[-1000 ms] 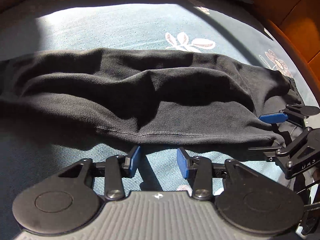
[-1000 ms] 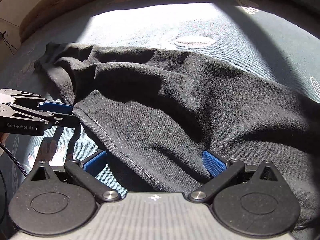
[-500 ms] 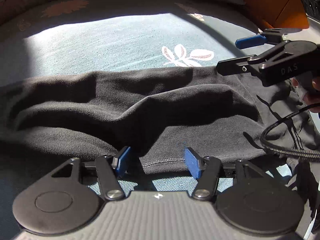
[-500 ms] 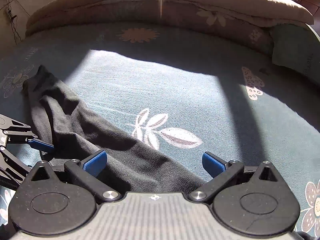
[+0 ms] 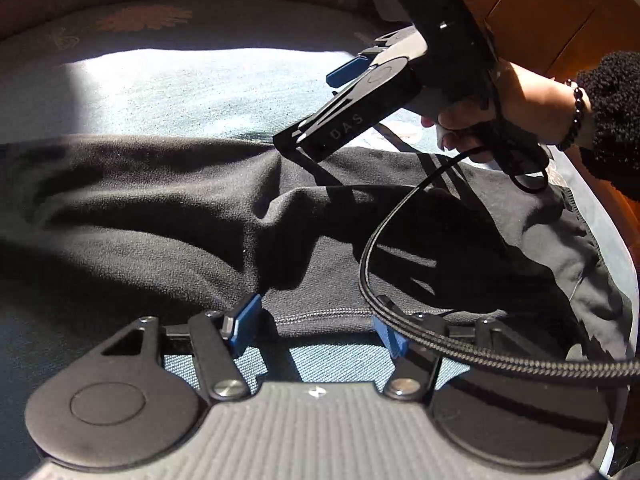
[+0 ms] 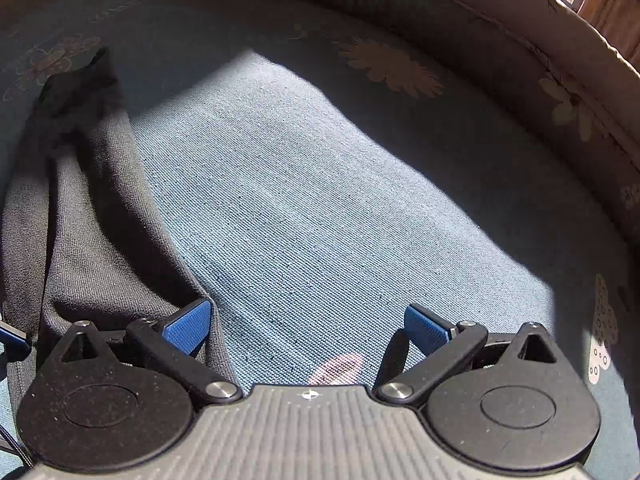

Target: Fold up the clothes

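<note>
— Sunlit blue bedspread [image 6: 328, 208] with pale flower prints fills both views; a brownish padded edge [image 6: 500, 40] curves round its far side, and orange-brown wood panelling [image 5: 540, 8] shows at the top right of the left wrist view. Where is the garment?

— Black garment [image 5: 160, 216] lies in a long rumpled band across the spread in the left wrist view, its stitched hem [image 5: 328, 314] nearest the camera; in the right wrist view the same cloth runs along the left side to a narrow dark end at the upper left.

— And the left gripper [image 5: 316, 330]?

— Its jaws have just been opening; they now stand moderately apart, the blue pads [image 5: 246, 322] on either side of the hem; the cloth's edge lies between them but I see no pad pressing on it; a braided black cable [image 5: 500, 360] crosses in front of its right finger.

— The right gripper [image 6: 308, 326]?

— Wide apart in its own view; bare bedspread lies between the pads, and the left pad [image 6: 186, 326] sits over the garment's edge; whether it touches the cloth I cannot tell; nothing is pinched. From the left wrist view it hangs above the garment's far edge, held by a hand [image 5: 504, 116]; a beaded bracelet [image 5: 578, 116] and a fuzzy black sleeve [image 5: 612, 120] show at the wrist; its shadow falls on the cloth below.
</note>
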### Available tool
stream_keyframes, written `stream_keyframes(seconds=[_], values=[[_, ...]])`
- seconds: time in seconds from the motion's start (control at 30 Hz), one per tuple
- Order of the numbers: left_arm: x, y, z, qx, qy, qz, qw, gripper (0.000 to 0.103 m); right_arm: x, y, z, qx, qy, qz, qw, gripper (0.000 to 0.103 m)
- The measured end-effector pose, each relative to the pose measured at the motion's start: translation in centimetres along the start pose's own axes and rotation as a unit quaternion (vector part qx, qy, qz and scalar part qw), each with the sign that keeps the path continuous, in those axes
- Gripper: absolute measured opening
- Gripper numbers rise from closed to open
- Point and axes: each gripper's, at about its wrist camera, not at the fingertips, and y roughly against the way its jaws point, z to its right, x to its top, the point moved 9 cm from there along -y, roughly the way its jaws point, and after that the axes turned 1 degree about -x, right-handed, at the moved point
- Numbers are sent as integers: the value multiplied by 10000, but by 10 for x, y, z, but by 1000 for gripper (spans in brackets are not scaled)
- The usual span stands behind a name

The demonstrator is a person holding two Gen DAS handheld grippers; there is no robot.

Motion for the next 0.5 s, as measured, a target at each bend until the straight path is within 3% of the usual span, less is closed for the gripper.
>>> stream_keyframes(seconds=[0.03,0.13,0.2,0.27,0.33,0.37,0.43,0.5], values=[[5,7,-3,30,-72,107,9999,62,1,-1,7,-193,-43,-37,9998,103],[22,26,-14,119,-335,545,9979,64,6,5,16,-97,-90,-123,9998,103],[26,17,-25,206,-536,440,9974,67,12,16,4,393,-88,46,9992,103],[17,-1,-37,293,-595,50,9978,67,14,19,-19,1002,-15,31,9950,103],[10,-6,-39,259,-664,38,9974,68,17,15,-43,1350,205,-67,9906,103],[7,-4,-39,252,-604,-21,9979,68,17,10,-55,1361,431,-148,9896,103],[0,2,-41,257,-502,-115,9983,68,16,-3,-64,910,919,-159,9915,103],[-6,9,-45,218,-372,-132,9990,68,24,-8,-53,808,554,-16,9952,103]])
